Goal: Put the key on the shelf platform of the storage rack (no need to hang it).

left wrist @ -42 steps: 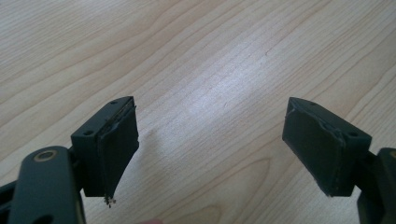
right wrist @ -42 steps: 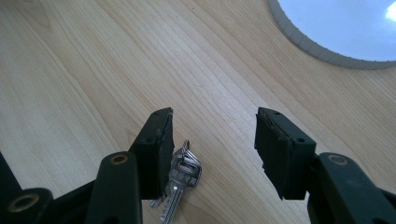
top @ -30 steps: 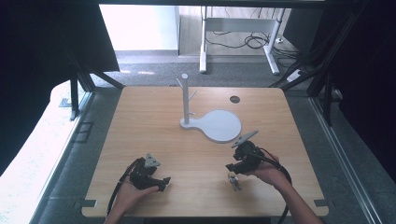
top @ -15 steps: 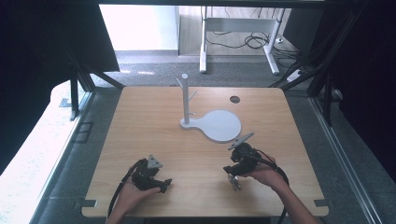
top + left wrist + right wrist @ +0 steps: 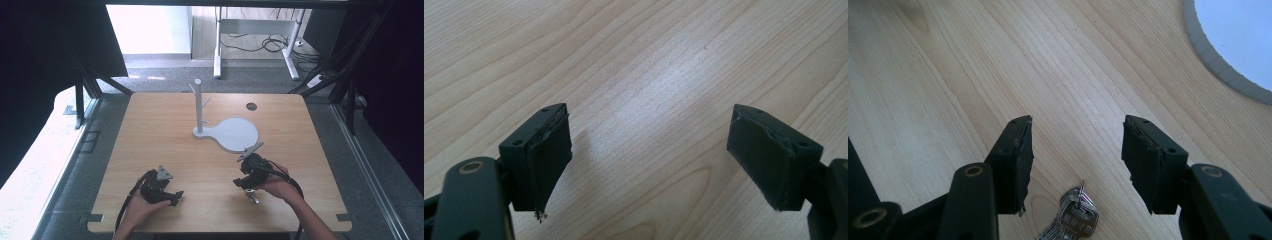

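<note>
My right gripper (image 5: 1075, 150) hangs open w/ nothing gripped, just above the small silver bunch of keys (image 5: 1073, 220) on the light wooden table (image 5: 165, 125); high view adds the white round-based peg stand (image 5: 235, 134). Left gripper (image 5: 649, 155) is wide open, empty.

Keys (image 5: 1075, 217) on table (image 5: 165, 130) under right claw (image 5: 1077, 165), stand (image 5: 232, 134) beyond

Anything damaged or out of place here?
Left tool: the pad on one jaw looks frayed, its lower edge peeling. Keys lie flat on the table under the open right tool, not hung on the stand.
</note>
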Available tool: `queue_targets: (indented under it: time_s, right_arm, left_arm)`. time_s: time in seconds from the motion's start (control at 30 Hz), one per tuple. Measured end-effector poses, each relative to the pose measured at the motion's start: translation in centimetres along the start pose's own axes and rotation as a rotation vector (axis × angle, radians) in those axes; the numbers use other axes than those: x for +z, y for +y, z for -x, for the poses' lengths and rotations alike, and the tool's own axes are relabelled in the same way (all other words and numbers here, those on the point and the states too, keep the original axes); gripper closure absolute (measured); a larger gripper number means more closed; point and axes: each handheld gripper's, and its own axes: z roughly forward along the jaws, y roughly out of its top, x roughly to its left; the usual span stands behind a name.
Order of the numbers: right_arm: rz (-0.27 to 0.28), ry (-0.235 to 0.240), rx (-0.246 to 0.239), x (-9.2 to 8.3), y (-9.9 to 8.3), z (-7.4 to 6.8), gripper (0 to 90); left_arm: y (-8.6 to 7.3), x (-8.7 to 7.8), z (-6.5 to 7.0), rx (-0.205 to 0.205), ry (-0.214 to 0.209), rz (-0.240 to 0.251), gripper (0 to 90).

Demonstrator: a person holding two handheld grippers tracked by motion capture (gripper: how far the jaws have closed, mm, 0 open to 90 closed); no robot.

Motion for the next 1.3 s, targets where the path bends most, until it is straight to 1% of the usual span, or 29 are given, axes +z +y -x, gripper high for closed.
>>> queue_targets:
  time_s: [0.3,0.57,0.8,0.9,1.03,1.17,1.3]
  right_arm:
    - [0.000,0.007,-0.006,0.11,0.11,-0.41,46.7]
    - [-0.006,0.006,-0.005,0.31,0.02,-0.30,46.7]
    - [-0.013,0.011,-0.005,0.59,-0.09,-0.35,46.6]
    - [-0.017,0.013,-0.004,0.65,-0.22,-0.34,46.6]
    - [-0.016,0.014,-0.002,0.58,-0.33,-0.30,46.6]
    - [-0.015,0.013,0.001,0.40,-0.38,-0.21,46.7]
    - [-0.002,0.010,0.008,0.01,-0.45,-0.03,47.1]
  left_arm:
    - [0.00,0.12,0.06,0.005,0.002,-0.007,18.3]
    - [0.01,0.23,0.13,0.011,0.000,-0.012,18.3]
    - [-0.05,0.60,0.19,0.008,-0.003,-0.024,18.3]
    - [-0.02,0.86,0.43,0.023,-0.002,-0.033,18.3]
    - [0.02,0.88,0.53,0.028,-0.003,-0.036,18.0]
    - [-0.02,0.78,0.40,0.019,-0.004,-0.032,18.0]
    - [-0.02,0.82,0.40,0.021,-0.003,-0.033,18.0]
